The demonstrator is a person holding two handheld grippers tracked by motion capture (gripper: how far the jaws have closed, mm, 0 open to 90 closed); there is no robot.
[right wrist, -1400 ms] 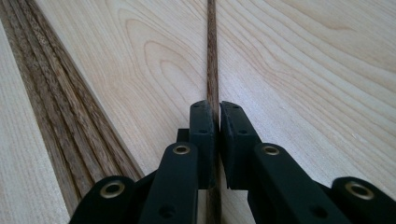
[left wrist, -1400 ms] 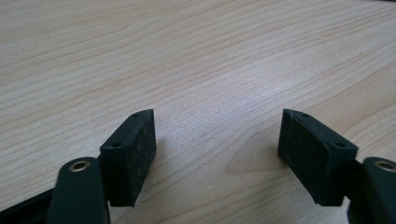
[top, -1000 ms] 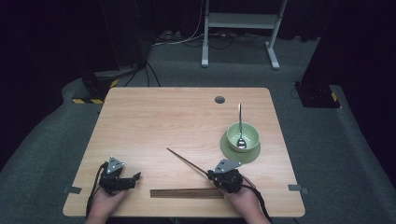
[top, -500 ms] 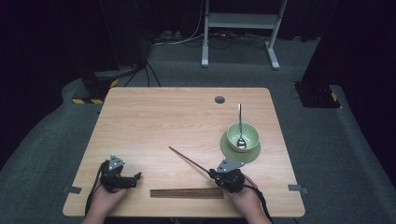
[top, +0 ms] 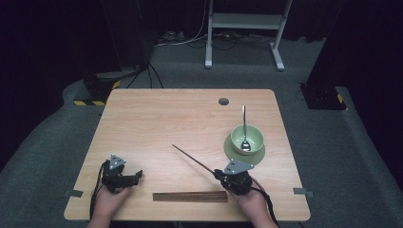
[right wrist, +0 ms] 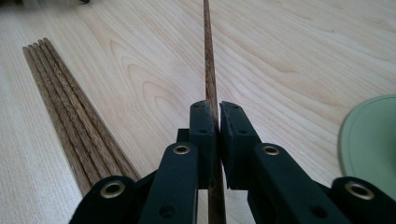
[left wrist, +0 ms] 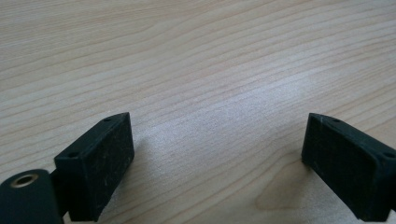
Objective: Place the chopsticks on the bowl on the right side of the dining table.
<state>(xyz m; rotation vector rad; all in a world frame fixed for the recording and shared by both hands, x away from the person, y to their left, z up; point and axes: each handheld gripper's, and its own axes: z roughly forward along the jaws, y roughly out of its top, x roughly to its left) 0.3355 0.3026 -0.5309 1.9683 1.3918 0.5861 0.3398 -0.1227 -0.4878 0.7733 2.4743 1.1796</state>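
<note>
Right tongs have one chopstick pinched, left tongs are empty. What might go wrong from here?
1. The right tongs pinch the chopstick near one end, so the long free part may pivot or slip.
2. Its tip points away from the bowl; swinging it across could knock the spoon.
3. The remaining chopsticks lie close beside the tongs and may get scattered.

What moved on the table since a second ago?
Hardly anything. The left hand-held gripper has just been opening and closing a little, with nothing between its jaws. The right hand-held gripper stays clamped on one chopstick. The other chopsticks, bowl and spoon stayed put.
</note>
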